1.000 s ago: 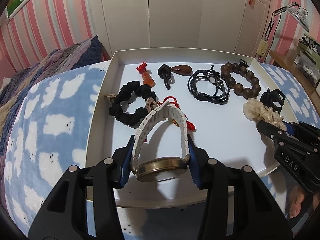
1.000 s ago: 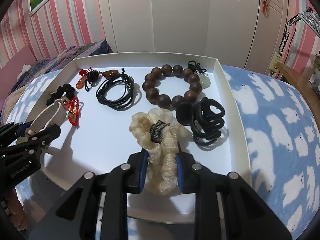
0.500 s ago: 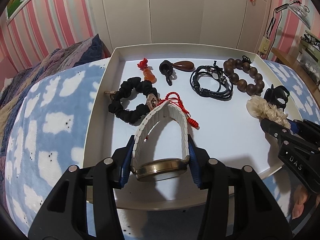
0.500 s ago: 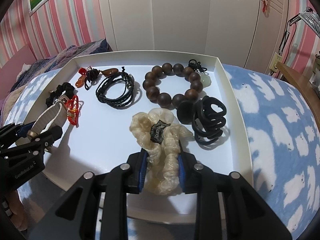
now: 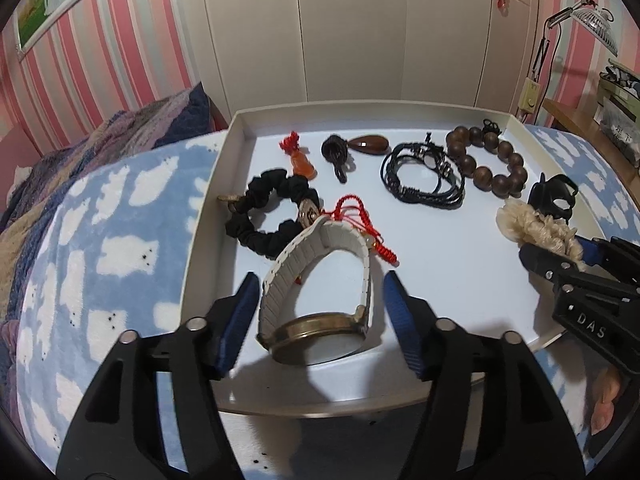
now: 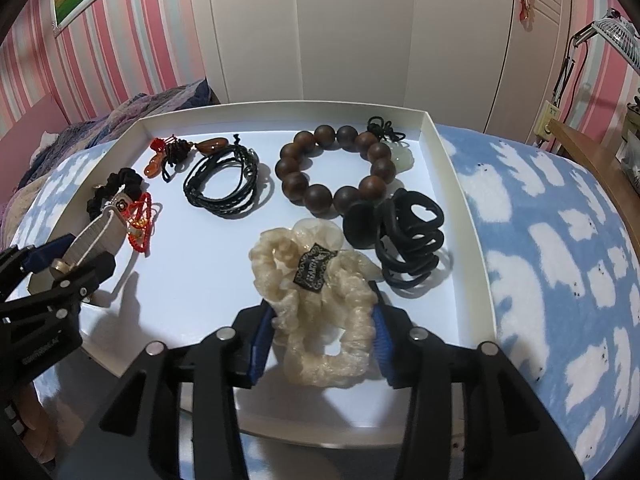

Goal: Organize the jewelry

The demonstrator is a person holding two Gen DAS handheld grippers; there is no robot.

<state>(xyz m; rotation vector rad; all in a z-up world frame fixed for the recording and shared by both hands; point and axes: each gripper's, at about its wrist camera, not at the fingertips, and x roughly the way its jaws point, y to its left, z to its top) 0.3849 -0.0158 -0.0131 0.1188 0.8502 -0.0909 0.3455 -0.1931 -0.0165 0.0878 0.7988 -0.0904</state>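
Note:
A white-strapped watch [image 5: 320,292] with a brass case lies in the white tray [image 5: 208,216], between the spread pads of my left gripper [image 5: 318,320], which is open and clear of it. A cream scrunchie [image 6: 320,300] lies in the tray's front right. My right gripper [image 6: 320,344] stands around its near end, open, with the pads at its sides. The watch also shows in the right wrist view [image 6: 94,236].
In the tray lie a black scrunchie [image 5: 268,208], red cord charm [image 5: 360,232], orange pendant [image 5: 302,166], brown pendant [image 5: 368,146], black braided bracelet [image 6: 222,186], wooden bead bracelet [image 6: 332,172] and black hair claw [image 6: 404,240]. The tray rests on a blue cloud blanket [image 6: 560,240].
My left gripper has opened and let go of the watch, which now rests in the tray. My right gripper has widened around the cream scrunchie and released it.

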